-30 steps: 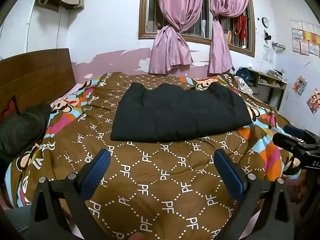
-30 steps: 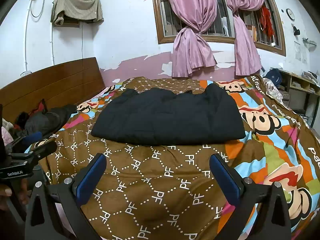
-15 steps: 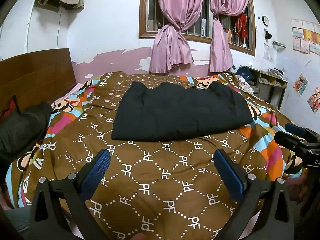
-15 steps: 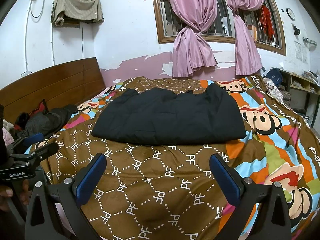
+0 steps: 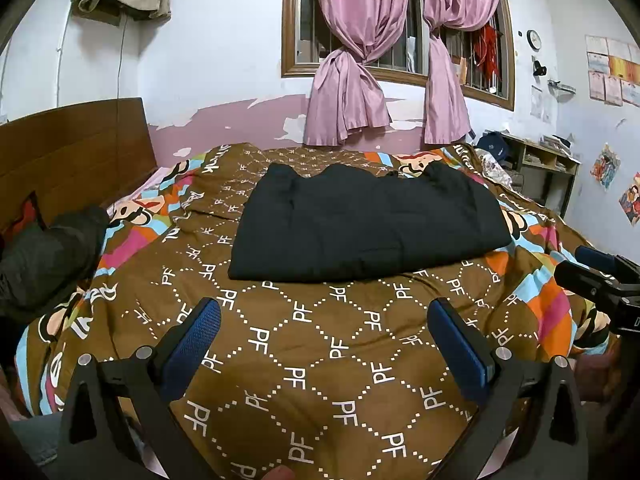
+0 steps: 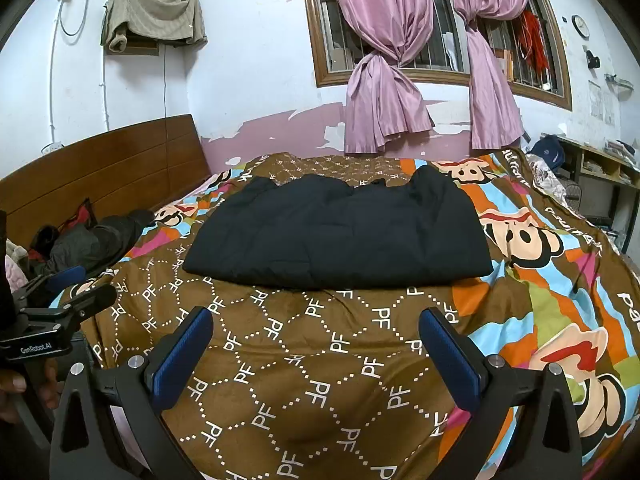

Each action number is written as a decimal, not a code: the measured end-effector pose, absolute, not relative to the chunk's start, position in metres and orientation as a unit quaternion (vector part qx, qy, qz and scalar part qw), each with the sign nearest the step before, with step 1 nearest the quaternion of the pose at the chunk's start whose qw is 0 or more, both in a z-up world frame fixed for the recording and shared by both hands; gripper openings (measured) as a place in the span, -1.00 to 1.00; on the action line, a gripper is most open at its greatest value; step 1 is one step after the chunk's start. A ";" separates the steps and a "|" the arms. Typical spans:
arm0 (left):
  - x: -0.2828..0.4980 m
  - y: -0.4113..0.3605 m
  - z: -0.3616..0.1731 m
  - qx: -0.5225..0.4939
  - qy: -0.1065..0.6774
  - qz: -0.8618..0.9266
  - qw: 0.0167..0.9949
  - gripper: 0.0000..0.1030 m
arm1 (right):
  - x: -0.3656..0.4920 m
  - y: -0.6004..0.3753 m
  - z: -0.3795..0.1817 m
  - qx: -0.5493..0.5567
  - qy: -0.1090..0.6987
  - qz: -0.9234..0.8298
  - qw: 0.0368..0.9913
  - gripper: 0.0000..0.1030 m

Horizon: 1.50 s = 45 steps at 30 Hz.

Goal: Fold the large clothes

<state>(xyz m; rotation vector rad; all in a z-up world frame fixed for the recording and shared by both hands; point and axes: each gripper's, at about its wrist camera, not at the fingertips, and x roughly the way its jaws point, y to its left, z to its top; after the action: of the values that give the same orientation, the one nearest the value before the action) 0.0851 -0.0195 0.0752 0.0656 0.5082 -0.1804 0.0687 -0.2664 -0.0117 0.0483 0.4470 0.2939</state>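
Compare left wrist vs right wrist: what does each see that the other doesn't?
Left wrist only: posters on the side wall, and the right gripper at its right edge.
Right wrist only: the left gripper at its left edge and the hand holding it.
Both: the folded black garment on the patterned bedspread, pink curtains, both grippers open and empty.

- Folded black garment (image 5: 368, 224): matt cloth, soft, faint quilted creases.
- Bedspread (image 6: 320, 360): plush printed fabric, brown with white lettering, slight sheen on the nap.
- Left gripper (image 5: 324, 328) and right gripper (image 6: 316, 336): matt black plastic arms, small bright metal bolts; finger pads (image 5: 196, 344) blue, finely textured, rubbery look.
- Headboard (image 6: 100, 172): brown wood, smooth, low gloss.
- Curtains (image 5: 348, 80): pink cloth, satiny sheen.
- Wall (image 5: 224, 60): matt paint, flaking above the bed.
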 end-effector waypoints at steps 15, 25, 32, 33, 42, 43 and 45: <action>0.086 -0.018 0.072 0.043 0.252 -0.075 0.964 0.96 | 0.069 -0.266 -0.011 0.025 0.221 0.144 0.964 1.00; 0.084 -0.011 0.071 0.049 0.241 -0.038 0.969 0.96 | 0.069 -0.266 -0.011 0.025 0.222 0.144 0.964 1.00; 0.079 -0.013 0.071 0.064 0.225 -0.042 0.971 0.96 | 0.068 -0.265 -0.013 0.026 0.222 0.144 0.964 1.00; 0.079 -0.013 0.071 0.065 0.224 -0.041 0.972 0.96 | 0.068 -0.265 -0.013 0.026 0.223 0.144 0.964 1.00; 0.078 -0.013 0.070 0.067 0.222 -0.038 0.972 0.96 | 0.068 -0.265 -0.013 0.026 0.222 0.144 0.964 1.00; 0.079 -0.012 0.070 0.067 0.222 -0.039 0.972 0.96 | 0.068 -0.265 -0.013 0.026 0.222 0.144 0.964 1.00; 0.079 -0.012 0.070 0.067 0.222 -0.038 0.972 0.96 | 0.068 -0.265 -0.013 0.025 0.222 0.145 0.964 1.00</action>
<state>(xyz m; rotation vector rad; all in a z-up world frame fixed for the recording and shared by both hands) 0.0786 -0.0123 0.0698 0.1349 0.4490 -0.0776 0.0682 -0.2650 -0.0125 0.0515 0.4500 0.2926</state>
